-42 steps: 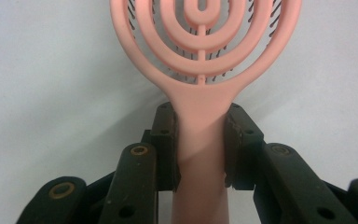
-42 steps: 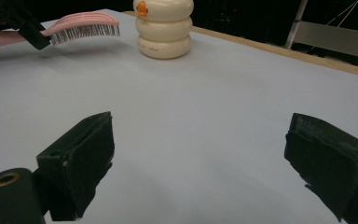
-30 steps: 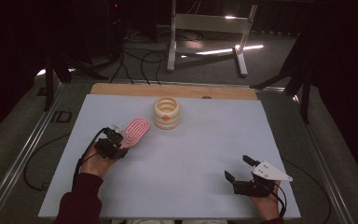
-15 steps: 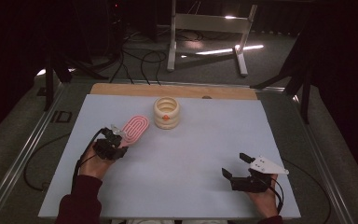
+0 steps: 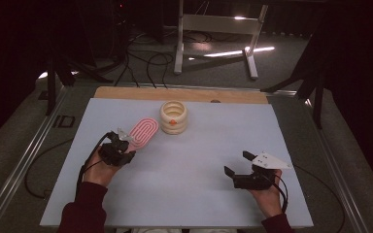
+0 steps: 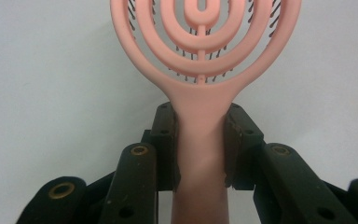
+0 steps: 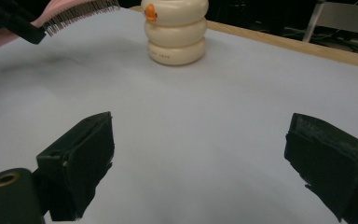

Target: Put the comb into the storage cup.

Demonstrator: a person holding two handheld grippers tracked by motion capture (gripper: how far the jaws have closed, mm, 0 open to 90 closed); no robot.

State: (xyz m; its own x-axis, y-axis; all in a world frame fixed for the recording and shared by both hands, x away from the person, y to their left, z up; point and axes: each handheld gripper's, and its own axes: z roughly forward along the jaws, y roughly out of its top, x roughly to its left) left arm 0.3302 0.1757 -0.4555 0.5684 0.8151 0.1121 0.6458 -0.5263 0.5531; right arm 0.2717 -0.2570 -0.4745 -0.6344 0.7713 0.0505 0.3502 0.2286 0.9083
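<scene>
Dim room, pale worktop. Left gripper: fingers clamped on the handle of the pink hairbrush, head held just above the sheet beside the cream ringed holder. Right gripper is wide open, nothing in it. I'd keep that handle squeeze firm and level, then bring the free one in slowly.

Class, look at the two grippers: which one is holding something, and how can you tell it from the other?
The left gripper: its jaws clamp the handle of the pink hairbrush. The right gripper stands open with nothing between its jaws.
</scene>
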